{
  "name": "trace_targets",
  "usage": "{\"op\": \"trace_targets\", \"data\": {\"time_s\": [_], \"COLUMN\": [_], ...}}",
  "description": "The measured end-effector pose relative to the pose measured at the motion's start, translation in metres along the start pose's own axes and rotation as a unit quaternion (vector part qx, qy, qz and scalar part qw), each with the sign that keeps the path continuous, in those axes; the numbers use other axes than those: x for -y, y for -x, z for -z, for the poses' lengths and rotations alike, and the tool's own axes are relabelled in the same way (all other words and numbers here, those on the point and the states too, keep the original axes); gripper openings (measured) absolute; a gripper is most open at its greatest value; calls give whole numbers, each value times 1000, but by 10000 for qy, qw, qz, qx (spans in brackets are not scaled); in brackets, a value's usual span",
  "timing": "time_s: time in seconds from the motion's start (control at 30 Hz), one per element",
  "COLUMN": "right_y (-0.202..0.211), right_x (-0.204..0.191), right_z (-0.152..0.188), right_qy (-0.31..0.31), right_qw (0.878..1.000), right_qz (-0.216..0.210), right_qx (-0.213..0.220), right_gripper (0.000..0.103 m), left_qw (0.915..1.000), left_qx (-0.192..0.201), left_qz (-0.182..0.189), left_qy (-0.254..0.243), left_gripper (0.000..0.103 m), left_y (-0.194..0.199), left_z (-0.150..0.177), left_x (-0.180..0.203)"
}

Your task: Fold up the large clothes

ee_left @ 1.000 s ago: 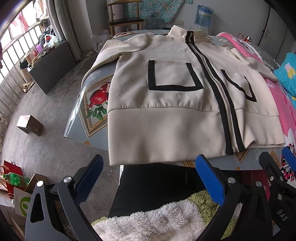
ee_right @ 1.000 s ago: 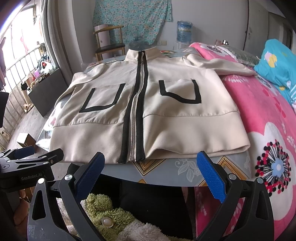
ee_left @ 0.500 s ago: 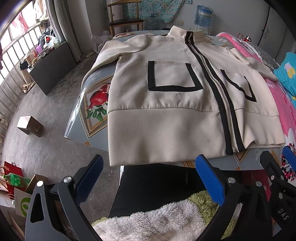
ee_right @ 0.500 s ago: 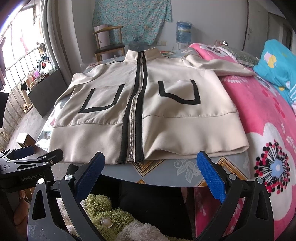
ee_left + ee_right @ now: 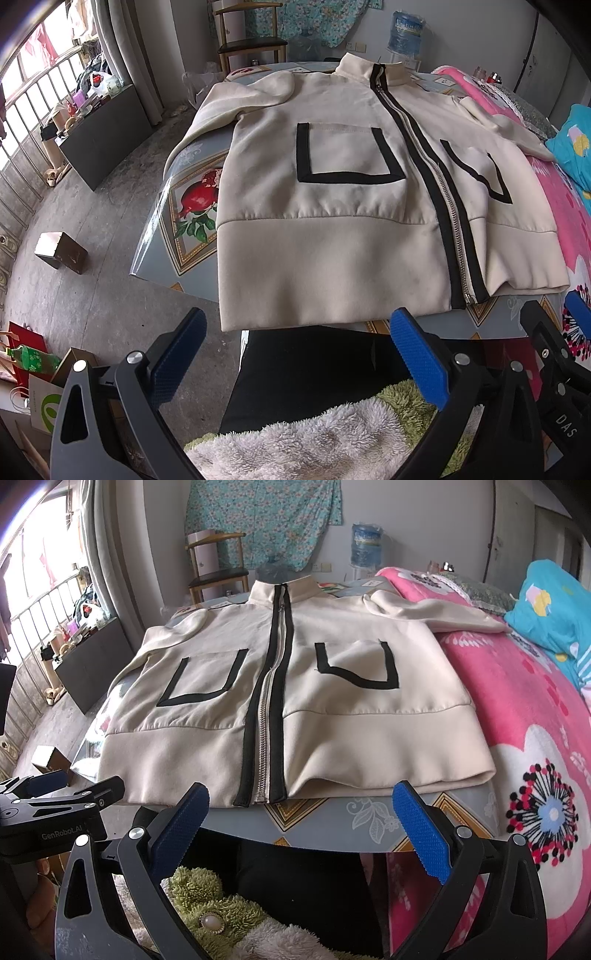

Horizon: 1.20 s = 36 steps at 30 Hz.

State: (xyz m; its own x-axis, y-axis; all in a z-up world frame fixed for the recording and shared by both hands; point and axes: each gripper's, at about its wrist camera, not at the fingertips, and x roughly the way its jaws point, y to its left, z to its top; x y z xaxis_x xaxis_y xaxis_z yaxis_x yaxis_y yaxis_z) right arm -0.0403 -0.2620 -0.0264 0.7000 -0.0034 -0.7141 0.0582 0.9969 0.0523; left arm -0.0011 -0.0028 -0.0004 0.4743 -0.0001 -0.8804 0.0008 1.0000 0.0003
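A cream zip-up jacket [image 5: 332,229] with black zipper bands and two black-outlined pockets lies flat, front up, on a table; it also shows in the right wrist view [image 5: 332,701]. Its hem faces me and overhangs the near table edge; its left sleeve [image 5: 221,107] drapes off the table's left side, its right sleeve [image 5: 436,616] reaches onto the bed. My left gripper [image 5: 295,354] is open and empty, just short of the hem's left part. My right gripper [image 5: 301,819] is open and empty, in front of the zipper's end.
The table [image 5: 369,819] has a patterned cover [image 5: 192,206]. A pink floral blanket [image 5: 535,738] on a bed lies at the right. A wooden chair [image 5: 218,568] and water jug [image 5: 365,546] stand behind. A small box [image 5: 61,253] sits on the floor, left. Fluffy clothing [image 5: 314,443] lies below the grippers.
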Motion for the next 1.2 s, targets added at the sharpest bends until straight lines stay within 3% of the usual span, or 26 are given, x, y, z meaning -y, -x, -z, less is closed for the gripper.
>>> {"op": "trace_targets", "data": {"time_s": [0.77, 1.2], "right_y": [3, -7], "right_x": [4, -2], "right_z": [-8, -37], "right_qy": [8, 77], "right_qw": [10000, 9995], "right_qz": [32, 178], "right_qx": [69, 251], "right_gripper": [96, 96], "left_qw": [10000, 9994], "left_qx": [14, 243], "left_qz": [-40, -252], "left_qy": [2, -54], "left_gripper": [98, 98], "left_y": [-1, -7], "left_z": [-3, -32], "left_x": [-6, -10]}}
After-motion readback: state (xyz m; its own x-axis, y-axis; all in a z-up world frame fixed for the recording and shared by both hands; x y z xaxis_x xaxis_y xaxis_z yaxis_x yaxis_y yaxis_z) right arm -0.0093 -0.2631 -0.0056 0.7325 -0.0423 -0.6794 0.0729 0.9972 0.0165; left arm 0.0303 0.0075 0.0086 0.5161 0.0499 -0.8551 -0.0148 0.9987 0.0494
